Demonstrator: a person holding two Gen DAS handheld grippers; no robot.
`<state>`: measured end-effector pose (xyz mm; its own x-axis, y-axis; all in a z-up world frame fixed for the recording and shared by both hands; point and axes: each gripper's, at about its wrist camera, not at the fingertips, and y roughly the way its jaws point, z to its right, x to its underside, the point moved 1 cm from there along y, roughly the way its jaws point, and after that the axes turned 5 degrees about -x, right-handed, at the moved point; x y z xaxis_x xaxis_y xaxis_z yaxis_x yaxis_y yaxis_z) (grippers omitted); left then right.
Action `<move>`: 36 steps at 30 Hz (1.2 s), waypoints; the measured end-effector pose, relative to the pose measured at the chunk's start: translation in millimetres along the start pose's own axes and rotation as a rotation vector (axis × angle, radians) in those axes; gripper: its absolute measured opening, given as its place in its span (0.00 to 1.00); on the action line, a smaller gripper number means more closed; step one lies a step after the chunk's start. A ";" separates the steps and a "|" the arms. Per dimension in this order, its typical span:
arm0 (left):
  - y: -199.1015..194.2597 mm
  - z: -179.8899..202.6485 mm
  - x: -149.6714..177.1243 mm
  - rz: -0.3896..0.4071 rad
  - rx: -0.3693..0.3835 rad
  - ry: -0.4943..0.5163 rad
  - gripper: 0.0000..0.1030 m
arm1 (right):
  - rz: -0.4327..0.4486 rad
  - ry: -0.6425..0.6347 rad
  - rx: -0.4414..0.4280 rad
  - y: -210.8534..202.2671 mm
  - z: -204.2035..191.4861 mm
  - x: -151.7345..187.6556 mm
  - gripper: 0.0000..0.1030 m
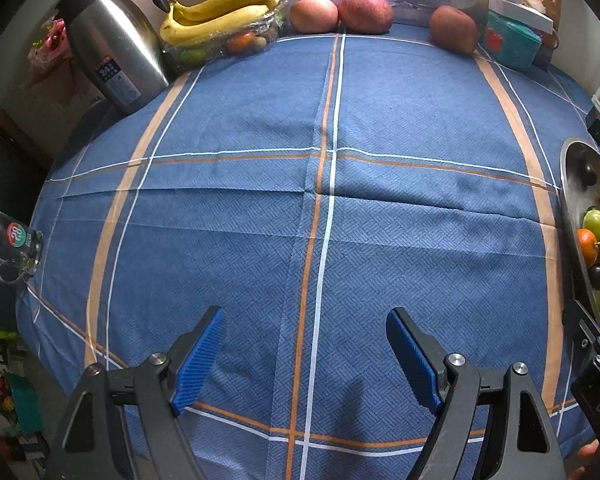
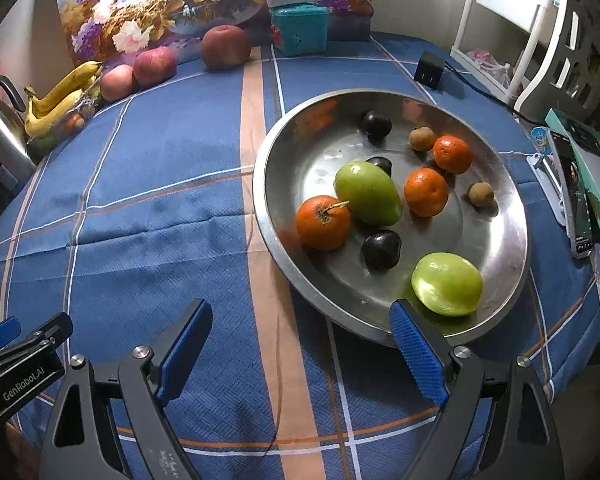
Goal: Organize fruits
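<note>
A steel bowl point(image 2: 496, 252) on the blue checked cloth holds three oranges point(image 2: 323, 222), two green fruits point(image 2: 367, 193), dark plums point(image 2: 381, 249) and small brown fruits point(image 2: 481, 194). My right gripper point(image 2: 302, 350) hovers open above the cloth at the bowl's near rim, nothing between its blue pads. My left gripper point(image 1: 304, 354) is open over bare cloth, well left of the bowl point(image 1: 572, 200). Far back lie three red apples point(image 1: 366, 13) and a bunch of bananas point(image 1: 224, 10) on a clear tray of small fruit point(image 1: 220, 46).
A steel thermos jug point(image 1: 112, 44) stands at the back left. A teal box point(image 2: 299, 30) and a flower picture point(image 2: 172, 4) line the back edge. A black charger point(image 2: 429, 69) with its cable and boxes point(image 2: 580, 184) sit right of the bowl. A white chair point(image 2: 540, 28) stands beyond.
</note>
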<state>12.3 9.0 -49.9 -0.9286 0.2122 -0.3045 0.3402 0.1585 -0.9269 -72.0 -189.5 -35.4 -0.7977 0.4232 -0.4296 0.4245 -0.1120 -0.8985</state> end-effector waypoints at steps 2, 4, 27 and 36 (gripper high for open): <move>0.9 -0.6 -0.5 -0.001 0.005 -0.002 0.82 | -0.003 0.001 -0.001 0.8 0.2 -0.2 0.88; 1.2 -1.1 -0.5 -0.002 0.009 -0.004 0.82 | -0.004 0.002 -0.001 1.3 -0.7 0.2 0.88; 1.2 0.3 -1.5 0.001 0.026 0.001 1.00 | -0.006 -0.013 0.008 0.8 -2.3 0.0 0.88; -2.7 0.6 -0.7 0.013 0.051 -0.004 1.00 | -0.005 -0.013 0.008 0.8 -2.5 0.4 0.88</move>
<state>11.9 7.8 -47.3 -0.9248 0.2097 -0.3176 0.3444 0.1059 -0.9328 -70.9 -187.2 -36.1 -0.8057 0.4117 -0.4258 0.4168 -0.1167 -0.9015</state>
